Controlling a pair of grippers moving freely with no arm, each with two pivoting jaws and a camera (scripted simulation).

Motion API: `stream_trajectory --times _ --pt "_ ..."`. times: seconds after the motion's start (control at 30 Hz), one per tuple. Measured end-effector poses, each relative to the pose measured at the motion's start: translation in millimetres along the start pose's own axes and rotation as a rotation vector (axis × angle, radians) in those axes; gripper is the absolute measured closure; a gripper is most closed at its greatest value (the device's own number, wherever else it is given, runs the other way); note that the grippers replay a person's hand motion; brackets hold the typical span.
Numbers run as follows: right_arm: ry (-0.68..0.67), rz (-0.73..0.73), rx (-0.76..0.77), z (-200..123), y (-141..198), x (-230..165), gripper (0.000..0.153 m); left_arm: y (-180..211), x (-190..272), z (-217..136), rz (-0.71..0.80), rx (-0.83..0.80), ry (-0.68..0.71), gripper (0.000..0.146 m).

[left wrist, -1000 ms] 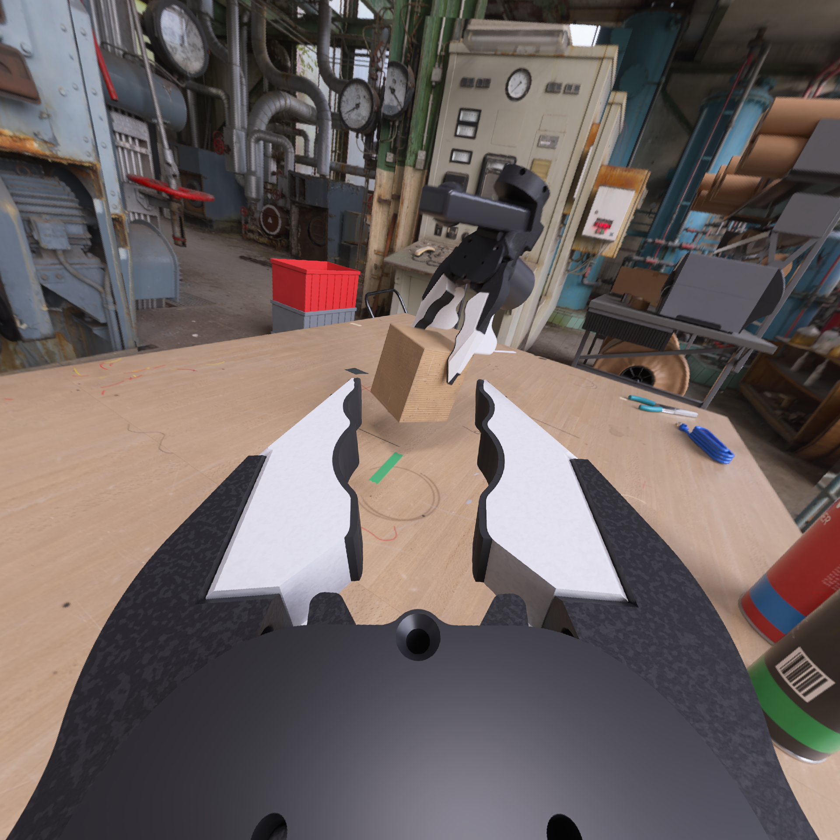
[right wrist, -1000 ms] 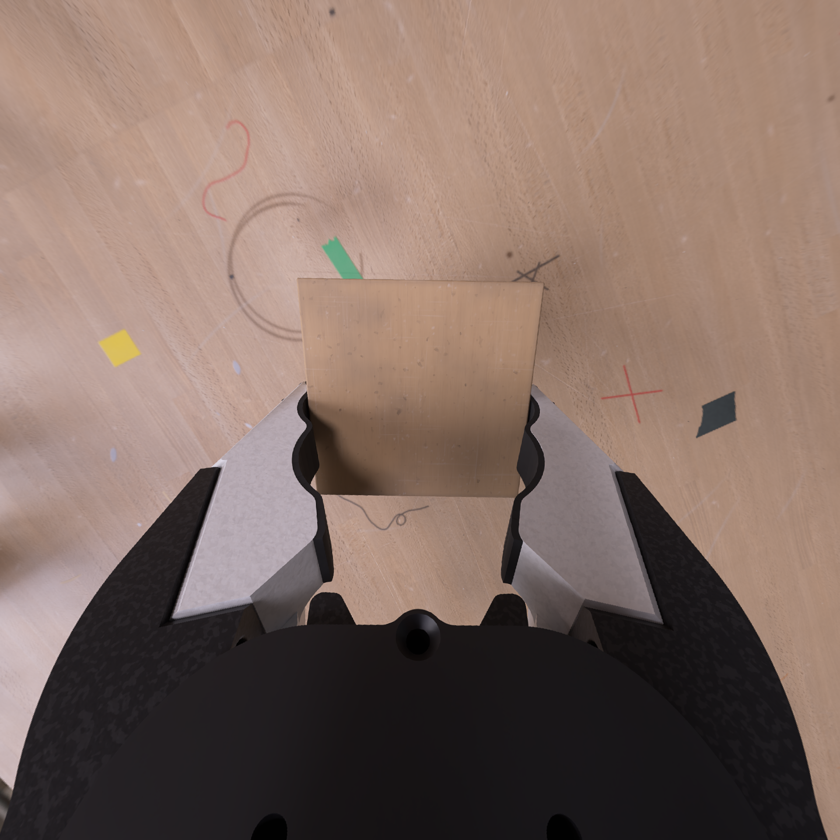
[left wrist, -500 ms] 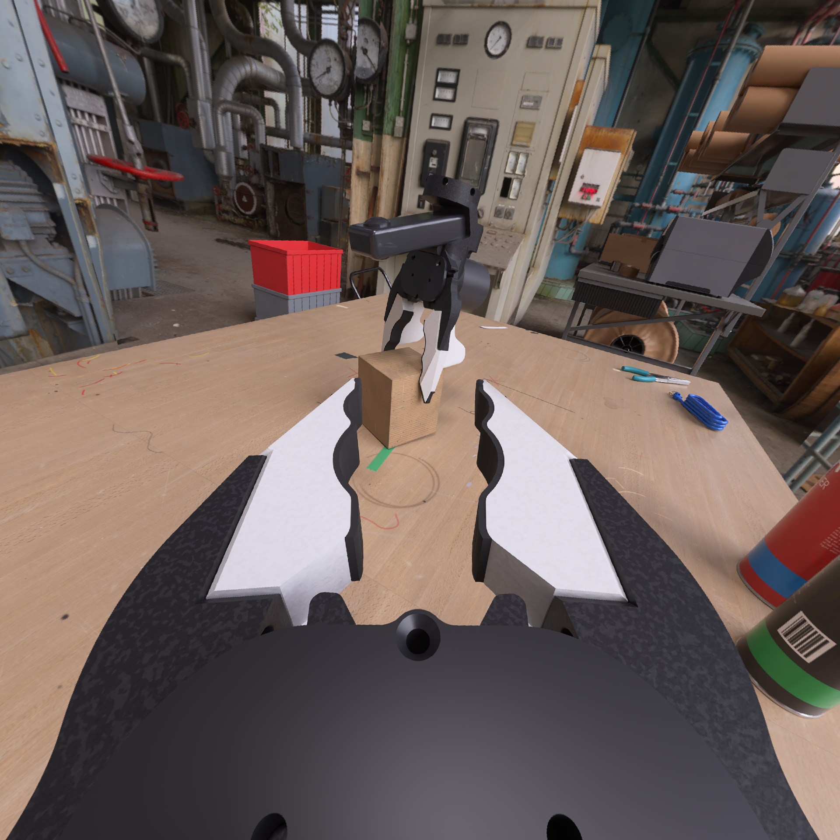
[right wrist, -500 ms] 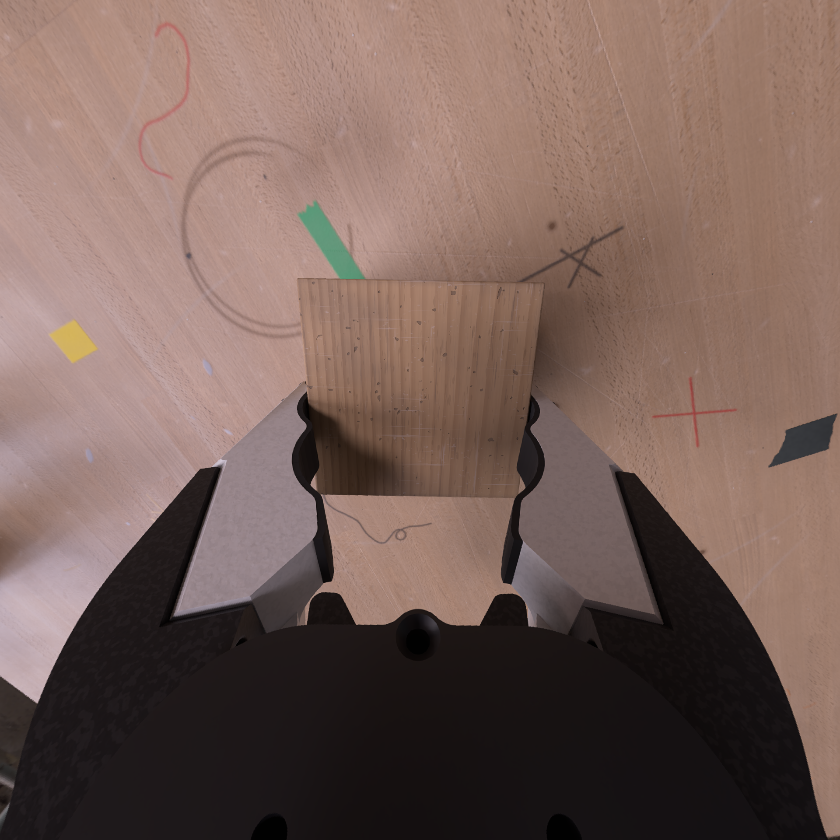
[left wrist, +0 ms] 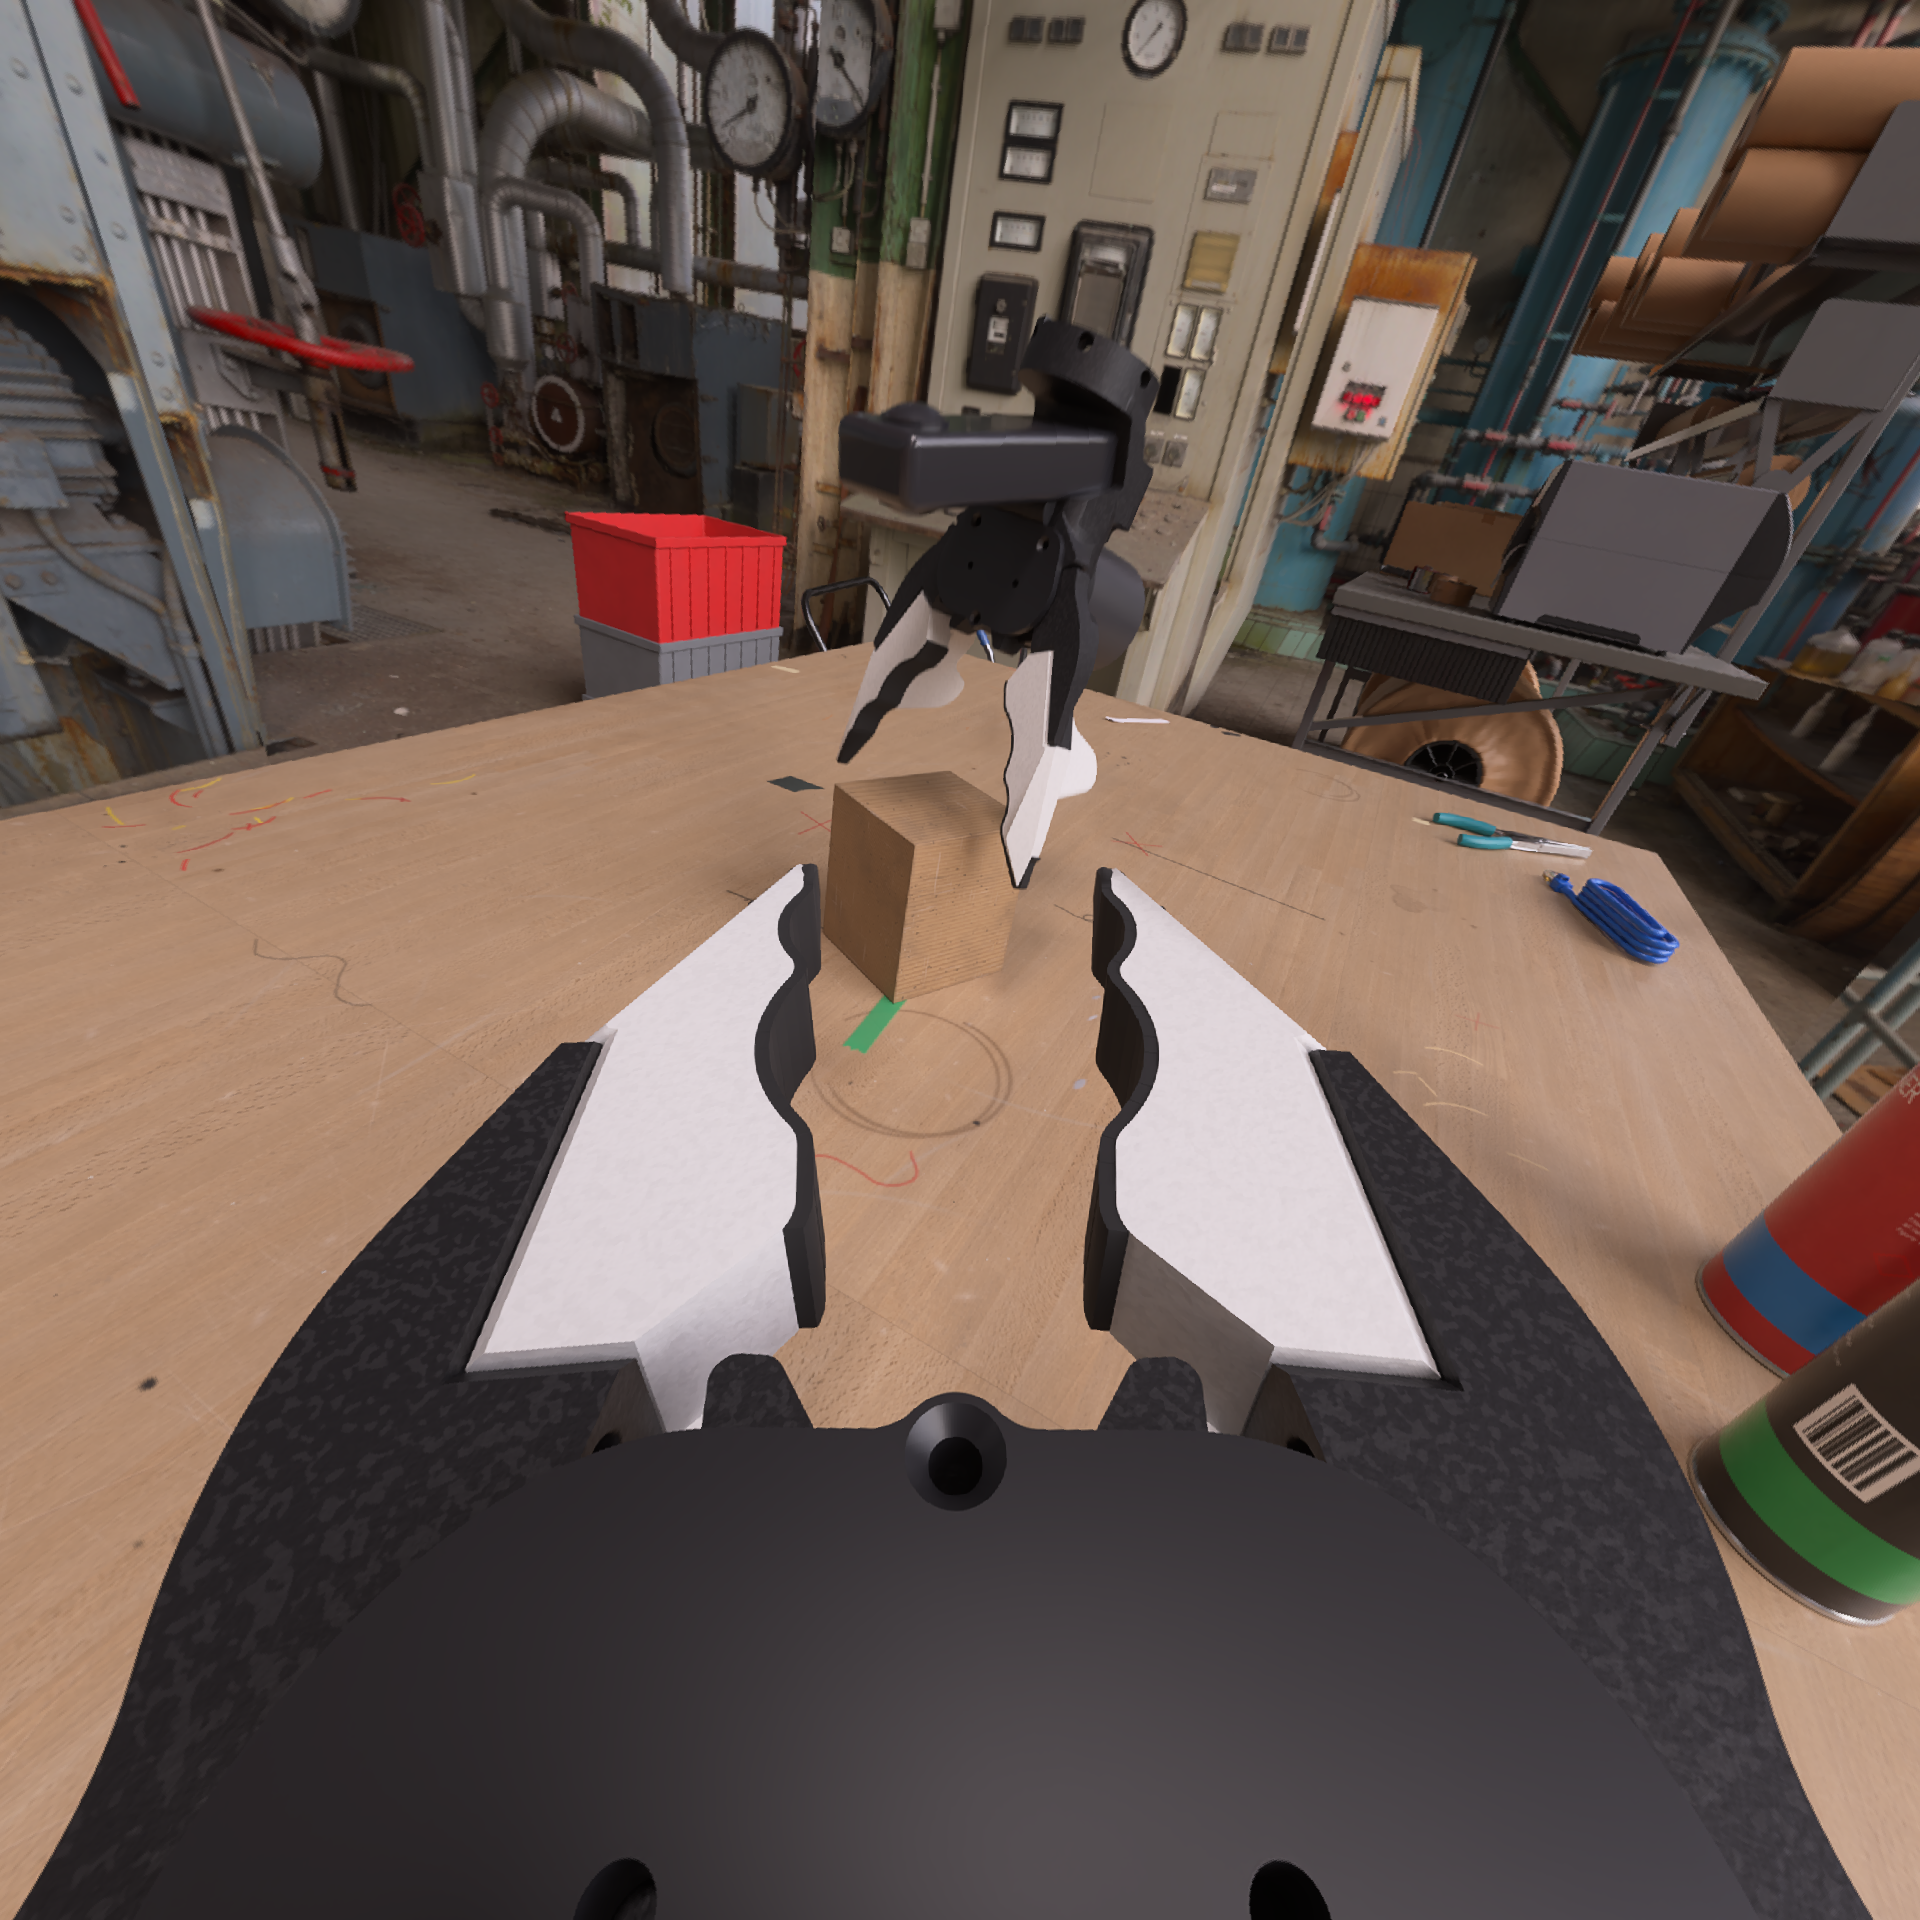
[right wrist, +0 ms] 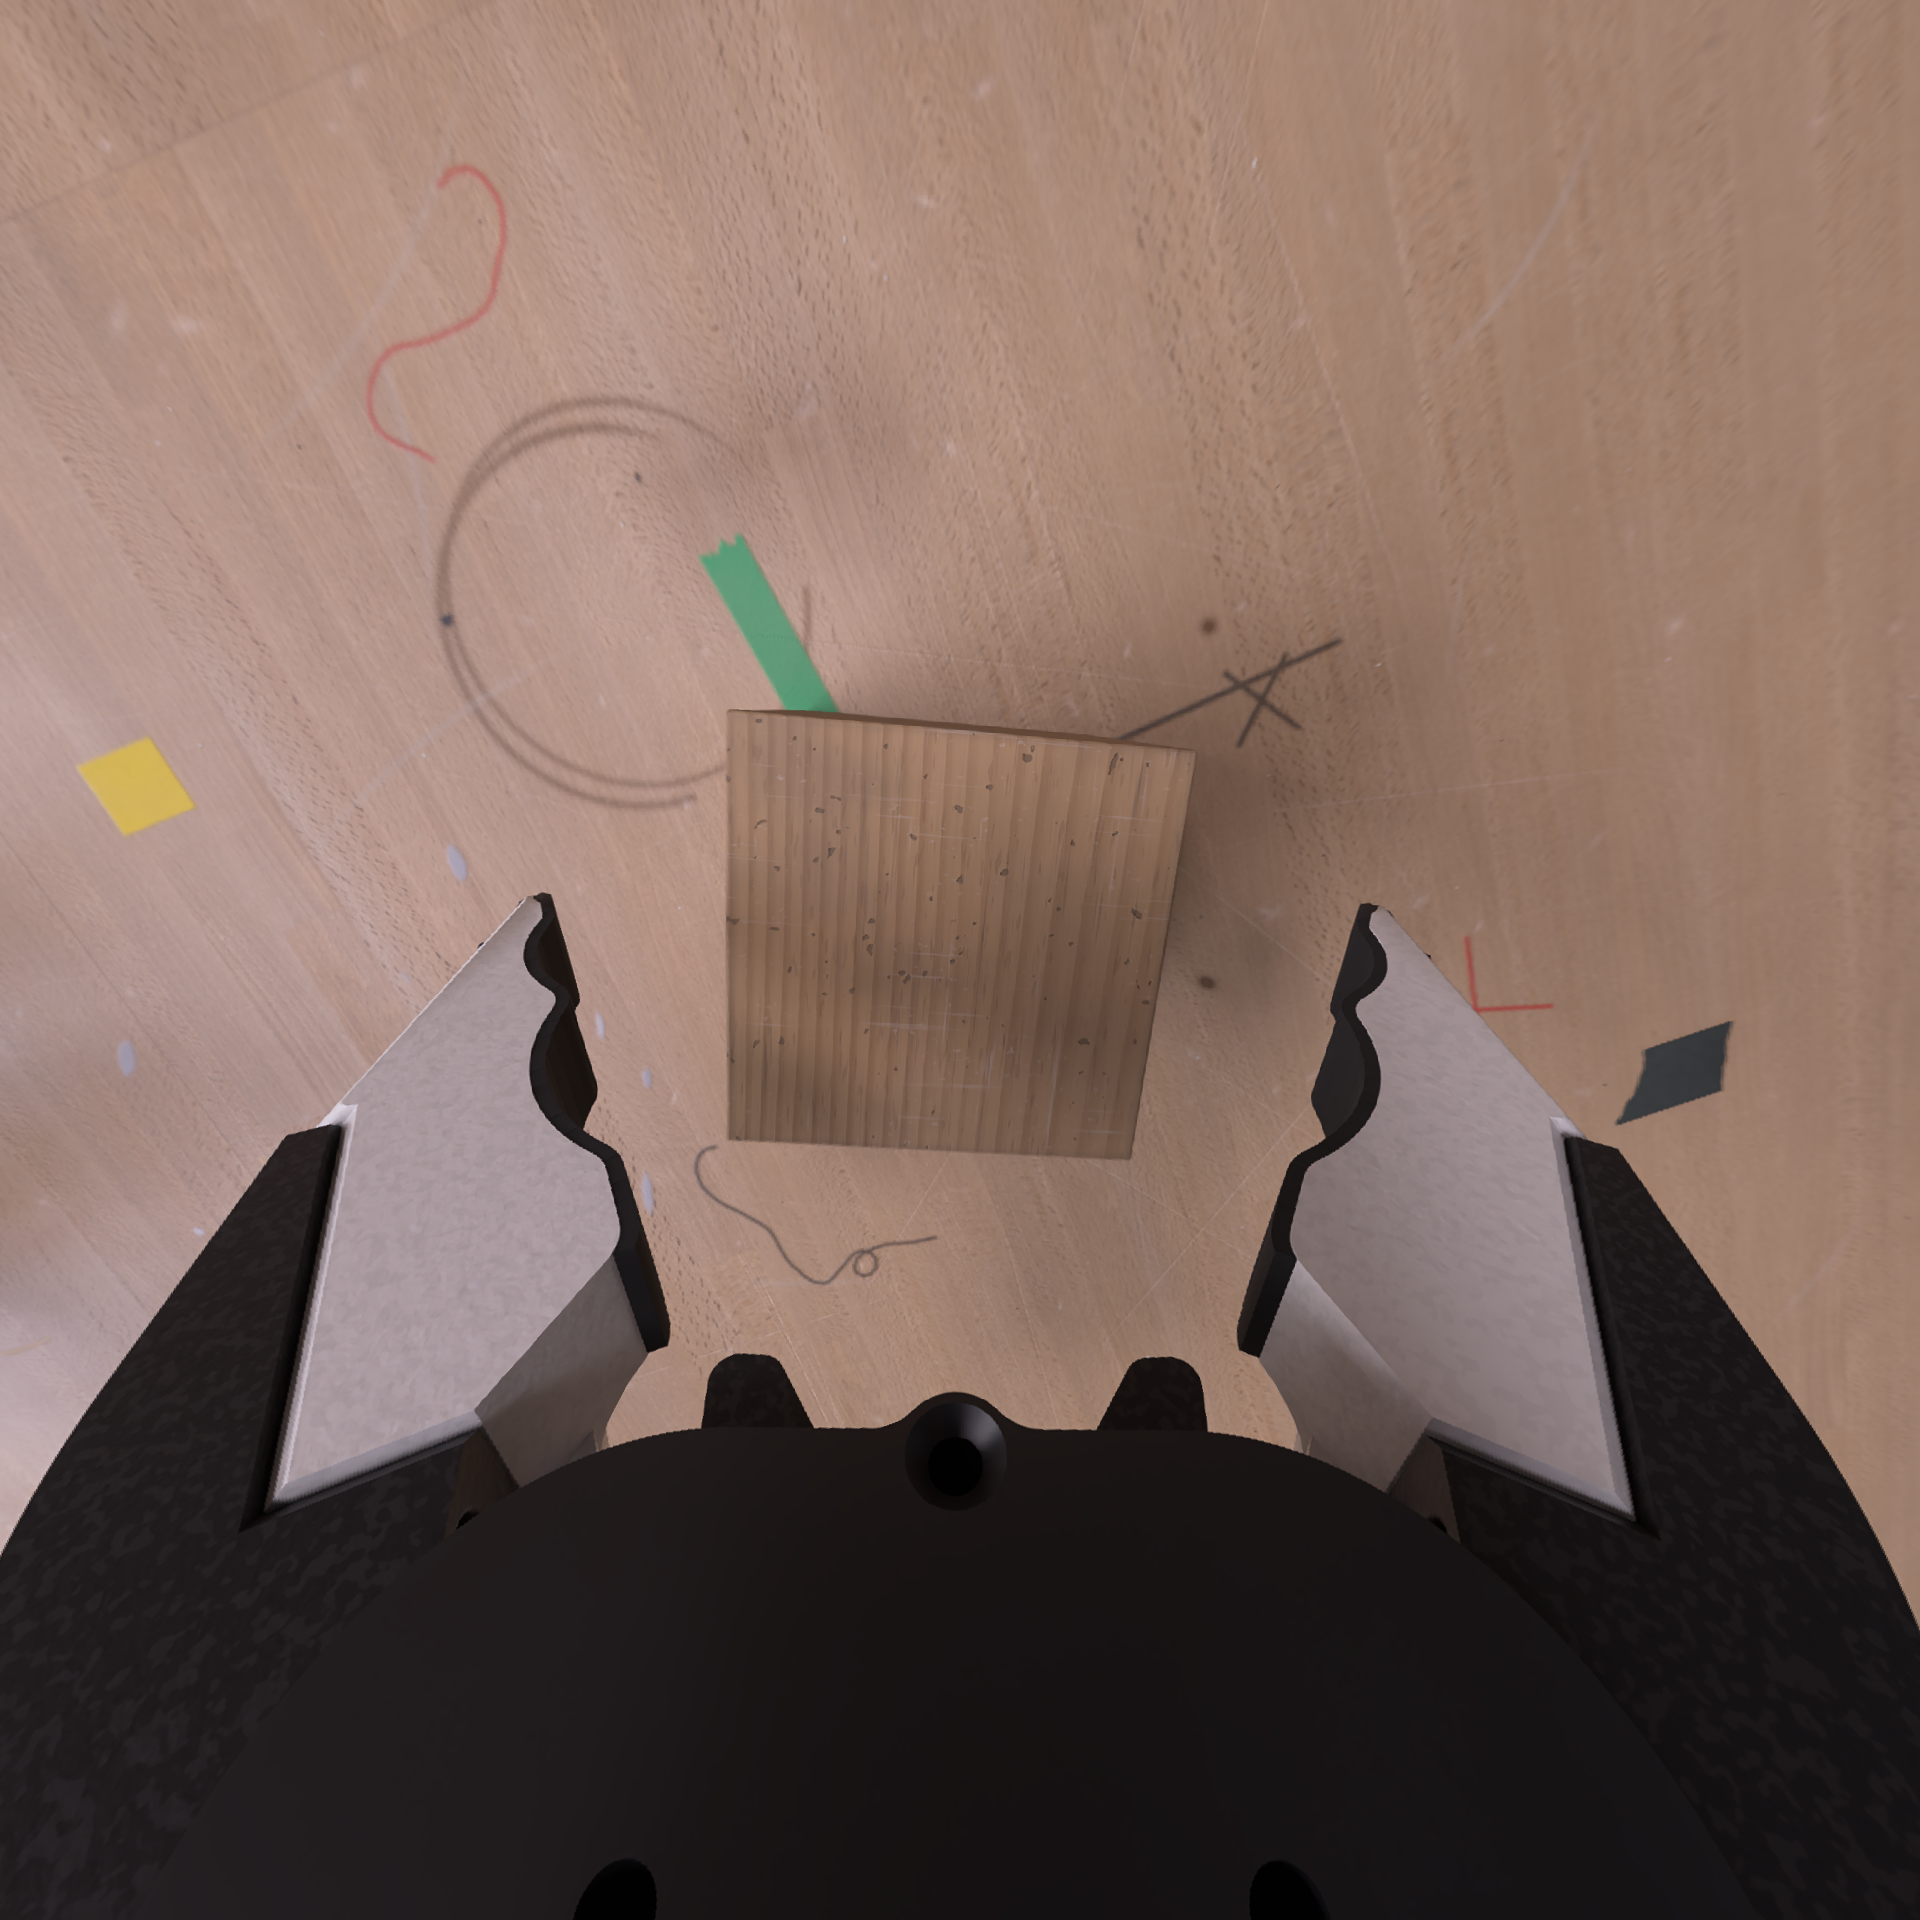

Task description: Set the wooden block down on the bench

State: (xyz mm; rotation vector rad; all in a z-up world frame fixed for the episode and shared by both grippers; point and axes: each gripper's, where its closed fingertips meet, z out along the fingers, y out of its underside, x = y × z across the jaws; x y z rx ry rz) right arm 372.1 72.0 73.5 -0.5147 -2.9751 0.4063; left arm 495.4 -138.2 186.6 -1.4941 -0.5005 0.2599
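Right wrist view: looks straight down on the wooden block [right wrist: 940,935], which sits between the right tongs [right wrist: 956,914] tips with a clear gap on each side.
Block: flat on the worktop [right wrist: 1351,312], upright, one far corner covering the end of a green tape strip [right wrist: 769,629]; seen from the left wrist view the block [left wrist: 920,883] rests square on the wood.
Right tongs: spread wide, holding nothing; in the left wrist view the right tongs [left wrist: 940,800] hang above the block, pointing down, one finger's tip low beside the block's right face, the other lifted clear on the left. Contact at that tip: cannot tell.
Left tongs: left tongs [left wrist: 951,883] partly open, empty, low over the worktop [left wrist: 312,1039], aimed at the block, tips just short of it.
Marks near block: pencil circle [right wrist: 561,613] touching the tape, red squiggle [right wrist: 442,312] beyond it, pencil cross [right wrist: 1257,691] by the far right corner, small pencil scrawl [right wrist: 821,1236] on the near side.
Tape scraps: yellow patch [right wrist: 135,784] well left, dark patch [right wrist: 1678,1070] right of the right finger.
Farther out: blue cable coil [left wrist: 1616,920] and teal pliers [left wrist: 1496,836] to the right, two cans [left wrist: 1829,1403] at the right edge.
Beyond worktop: red crate [left wrist: 675,577] on a grey one.
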Motion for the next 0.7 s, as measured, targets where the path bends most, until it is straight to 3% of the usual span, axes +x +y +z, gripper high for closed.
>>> stream_trajectory --times 0.23,0.4,0.53,0.7 --pt "0.063 -0.021 0.066 -31.0 -6.1 3.9 0.01 1.9 1.1 1.2 0.024 -0.013 -0.013 0.091" --pt "0.134 0.006 0.214 -67.4 -13.6 7.6 0.01 2.8 -1.6 0.0 0.029 -0.015 -0.028 0.091" --pt "0.23 0.073 0.42 -104.3 -17.3 6.9 0.01 1.9 -7.3 -2.3 0.066 -0.019 -0.074 0.09" --pt "0.416 0.232 0.815 -146.6 -11.6 -3.3 0.01 -3.0 -20.3 -7.4 0.113 0.01 -0.179 0.085"
